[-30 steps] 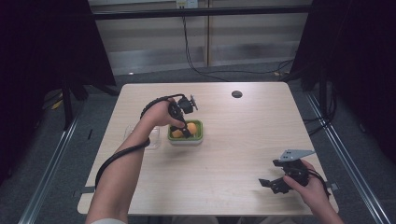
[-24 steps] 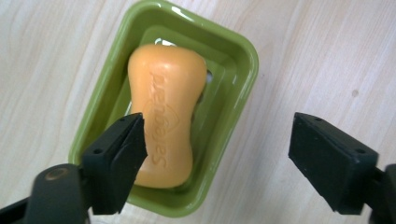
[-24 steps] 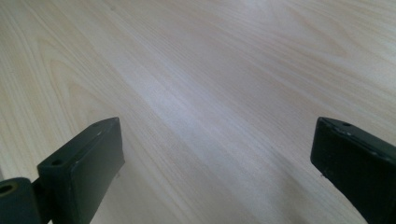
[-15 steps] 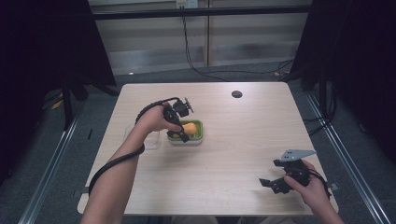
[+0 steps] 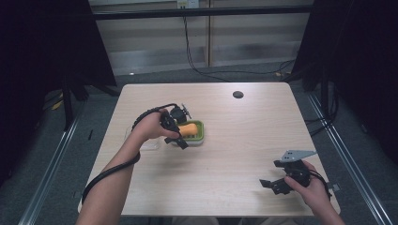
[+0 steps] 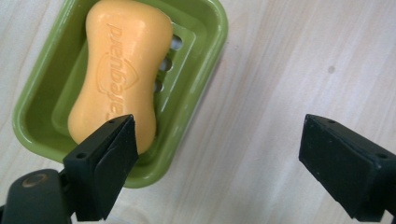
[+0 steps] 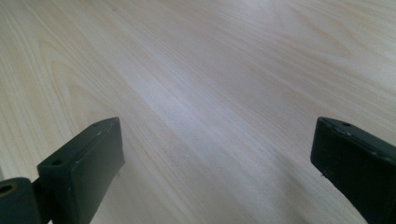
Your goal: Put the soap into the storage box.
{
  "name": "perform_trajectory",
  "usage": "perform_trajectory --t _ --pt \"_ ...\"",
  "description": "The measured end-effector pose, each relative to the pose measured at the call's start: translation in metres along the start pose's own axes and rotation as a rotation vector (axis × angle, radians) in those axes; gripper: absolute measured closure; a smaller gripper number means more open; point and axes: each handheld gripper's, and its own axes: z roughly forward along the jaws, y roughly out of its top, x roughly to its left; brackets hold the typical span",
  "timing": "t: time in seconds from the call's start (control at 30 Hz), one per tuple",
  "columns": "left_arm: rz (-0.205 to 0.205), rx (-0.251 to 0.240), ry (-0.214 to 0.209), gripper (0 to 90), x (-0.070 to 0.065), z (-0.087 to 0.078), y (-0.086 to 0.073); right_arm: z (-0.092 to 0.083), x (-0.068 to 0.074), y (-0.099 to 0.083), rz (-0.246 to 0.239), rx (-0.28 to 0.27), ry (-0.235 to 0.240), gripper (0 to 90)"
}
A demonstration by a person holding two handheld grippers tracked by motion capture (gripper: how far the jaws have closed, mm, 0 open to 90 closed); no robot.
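An orange soap bar (image 6: 123, 70) lies in a green soap dish (image 6: 205, 56) on the light wooden table. My left gripper (image 6: 219, 158) hangs just over the dish's corner. Its jaws have just been opening and now stand wide apart, with bare table and the dish's rim between them; one jaw overlaps the bar's end. From above, the left gripper (image 5: 180, 129) sits at the left side of the dish (image 5: 201, 136) and the soap (image 5: 189, 128). My right gripper (image 5: 277, 183) rests near the table's front right, open (image 7: 215, 163) over bare wood.
A clear flat plastic piece (image 5: 149, 145) lies just left of the dish, under my left hand. A small dark round hole (image 5: 238, 94) marks the table's far side. Cables trail from both grippers. Dark floor and metal rails flank the table (image 5: 225, 154).
My left hand has shifted a little left and toward the near edge, beside the dish, while the soap stays in the dish. The right hand has not moved.
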Motion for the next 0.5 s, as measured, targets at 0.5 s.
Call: perform_trajectory --t 0.5 --pt "-0.009 -0.034 -0.015 10.2 -0.015 0.0 -0.015 0.003 0.003 0.002 -0.005 0.002 0.001 2.3"
